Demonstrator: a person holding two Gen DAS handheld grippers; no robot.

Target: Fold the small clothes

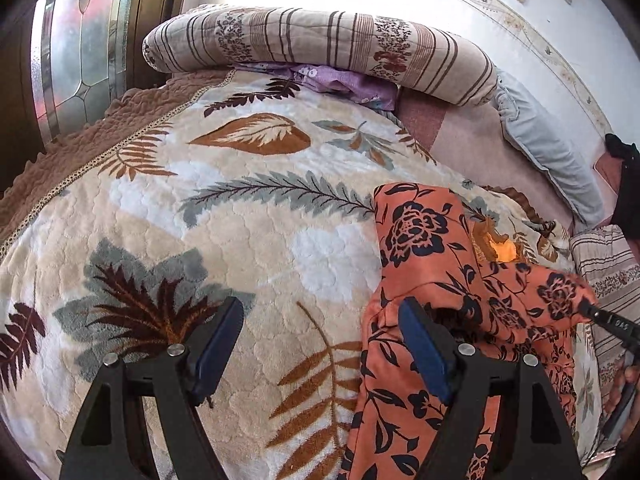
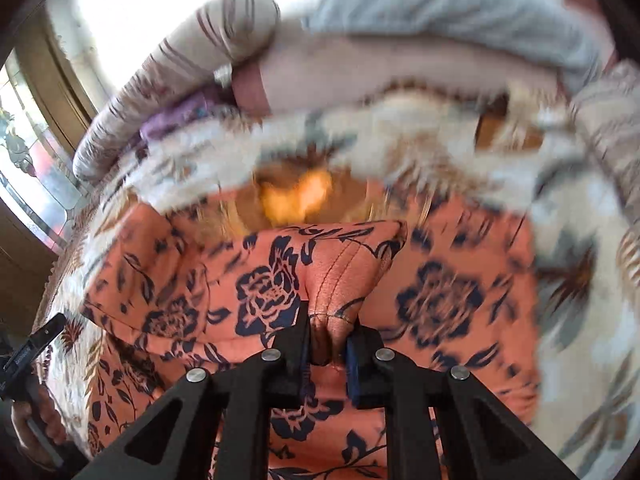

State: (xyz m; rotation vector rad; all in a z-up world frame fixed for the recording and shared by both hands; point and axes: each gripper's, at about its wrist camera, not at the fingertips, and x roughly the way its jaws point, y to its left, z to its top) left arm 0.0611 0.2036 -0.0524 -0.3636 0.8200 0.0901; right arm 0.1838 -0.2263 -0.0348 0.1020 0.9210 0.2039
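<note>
1. Left wrist view: the left gripper [image 1: 320,332] is seen at the bottom of the frame with its blue-padded fingers [image 1: 424,352] set wide apart. Nothing is clamped between them; only the leaf-patterned blanket [image 1: 224,220] shows in the gap.
2. An orange garment [image 1: 432,248] with a dark floral print is found in the lower right of the same frame, lying rumpled on the blanket. The right-hand finger of the left gripper stands over its left edge; contact cannot be confirmed.
3. At the right edge of this frame, part of the right gripper [image 1: 600,316] is seen with its tip at the garment, and part of a hand [image 1: 624,396] is visible below it.
4. A striped bolster [image 1: 320,40] is noted across the top of the frame, with a purple flowered cloth [image 1: 344,82] tucked under it and a pale grey pillow [image 1: 548,148] at the upper right.
5. Right wrist view: the right gripper [image 2: 328,346] is seen at bottom centre, its fingers drawn together and clamped on a pinched fold of the orange garment [image 2: 340,280]. A stitched seam runs up from the pinch.
6. The garment fills the lower middle of this frame, on the blanket [image 2: 580,216]. The surroundings are blurred.
7. At the lower left edge of this frame, the left gripper [image 2: 32,348] is partly visible.
</note>
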